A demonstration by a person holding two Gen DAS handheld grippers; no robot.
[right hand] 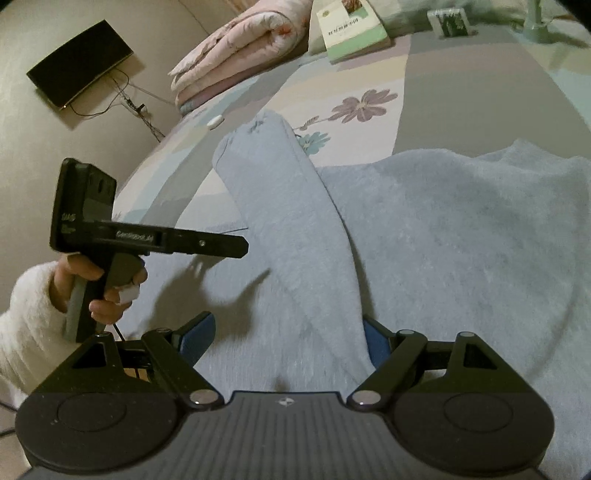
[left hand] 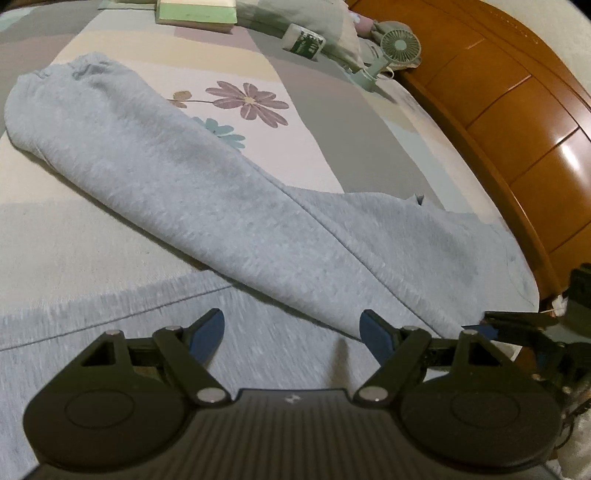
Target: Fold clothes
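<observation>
A light grey-blue sweatshirt [left hand: 221, 206] lies spread on the bed. In the left wrist view its long sleeve runs from the cuff [left hand: 55, 92] at the upper left down to the body at the lower right. My left gripper [left hand: 293, 332] hovers open just over the garment's near part, with nothing between its fingers. In the right wrist view the sleeve [right hand: 288, 221] lies diagonally across the sweatshirt's body [right hand: 461, 240]. My right gripper [right hand: 286, 336] is open, its fingers standing either side of the sleeve's lower end. A hand in a white sleeve holds the left gripper [right hand: 242, 245] at the left.
The flowered bedsheet [left hand: 247, 99] carries a green book [left hand: 195, 13], a small box [left hand: 304, 40] and a little fan [left hand: 399, 46] at the far end. A wooden headboard [left hand: 517, 110] runs along the right. A folded pink quilt [right hand: 240, 55] and a dark screen [right hand: 79, 59] sit at the far left.
</observation>
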